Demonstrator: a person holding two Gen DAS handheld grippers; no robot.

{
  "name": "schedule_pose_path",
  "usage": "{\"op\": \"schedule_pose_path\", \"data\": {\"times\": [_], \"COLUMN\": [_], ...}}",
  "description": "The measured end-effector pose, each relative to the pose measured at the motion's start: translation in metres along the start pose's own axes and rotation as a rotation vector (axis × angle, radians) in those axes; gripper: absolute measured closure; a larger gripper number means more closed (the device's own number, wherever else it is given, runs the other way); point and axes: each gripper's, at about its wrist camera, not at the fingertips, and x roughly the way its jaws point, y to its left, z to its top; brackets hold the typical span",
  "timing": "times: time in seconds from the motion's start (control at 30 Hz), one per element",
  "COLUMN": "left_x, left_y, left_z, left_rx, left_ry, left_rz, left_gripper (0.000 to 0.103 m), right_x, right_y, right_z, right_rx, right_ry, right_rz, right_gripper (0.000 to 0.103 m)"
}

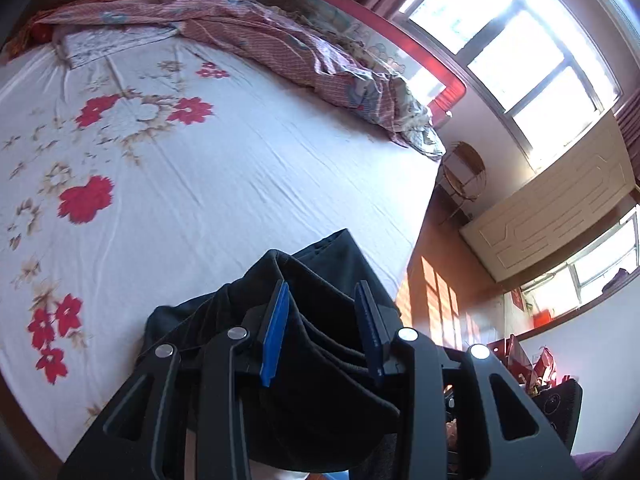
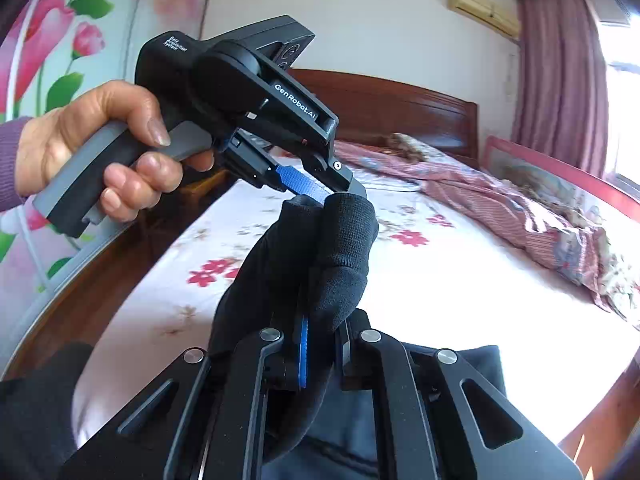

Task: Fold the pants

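Above the near edge of the bed (image 1: pixel 224 184), both hand-held grippers hold the black pants (image 2: pixel 320 240).

Over the floral sheet, the left hand-held gripper (image 1: pixel 322 320) has its blue pads spread fairly wide, with folds of the pants bunched between them; whether they actually pinch the cloth cannot be told. The right hand-held gripper (image 2: pixel 322 354) is nearly closed on a thick fold of the same pants, which rises to the left one's blue pad. A bare hand (image 2: pixel 100 148) grips that tool's grey handle.

open sheet (image 1: pixel 240 168) ahead, quilt (image 1: pixel 304 48) beyond
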Motion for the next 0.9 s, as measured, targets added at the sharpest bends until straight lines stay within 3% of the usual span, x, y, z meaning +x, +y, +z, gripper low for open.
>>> {"op": "schedule_pose_path", "data": {"times": [0.1,0.2,0.27,0.33,0.4,0.43,0.5,0.53,0.63,0.77,0.9], "left_x": [0.052,0.093,0.111,0.123,0.125,0.12,0.105,0.095,0.078,0.067,0.068], "left_y": [-0.053,-0.088,-0.098,-0.093,-0.073,-0.06,-0.035,-0.022,0.001,0.018,0.01], "left_z": [0.024,0.033,0.024,0.005,-0.018,-0.033,-0.06,-0.077,-0.119,-0.163,-0.187], "left_rx": [0.061,0.103,0.126,0.149,0.146,0.139,0.105,0.085,0.052,-0.063,-0.086], "left_ry": [0.024,0.064,0.104,0.145,0.163,0.156,0.12,0.096,0.053,0.009,0.009], "left_rz": [-0.059,-0.099,-0.115,-0.066,-0.007,0.015,0.046,0.079,0.156,0.127,0.095], "left_gripper": [0.07,0.07,0.068,0.063,0.062,0.062,0.058,0.049,0.044,0.041,0.038], "right_x": [0.002,0.01,0.032,0.052,0.037,0.028,0.012,0.005,-0.012,-0.011,0.013], "right_y": [-0.062,-0.122,-0.166,-0.199,-0.211,-0.213,-0.211,-0.21,-0.206,-0.21,-0.212], "right_z": [-0.021,-0.076,-0.137,-0.201,-0.241,-0.249,-0.249,-0.247,-0.234,-0.218,-0.206], "right_rx": [0.115,0.321,0.591,0.898,1.163,1.225,1.28,1.303,1.356,1.32,1.29], "right_ry": [0.008,0.07,0.161,0.248,0.131,0.103,0.086,0.074,0.015,0.034,0.133], "right_rz": [-0.106,-0.143,-0.063,0.036,0.18,0.194,0.186,0.178,0.218,0.268,0.218], "right_gripper": [0.095,0.095,0.095,0.085,0.076,0.063,0.055,0.055,0.055,0.055,0.055]}}
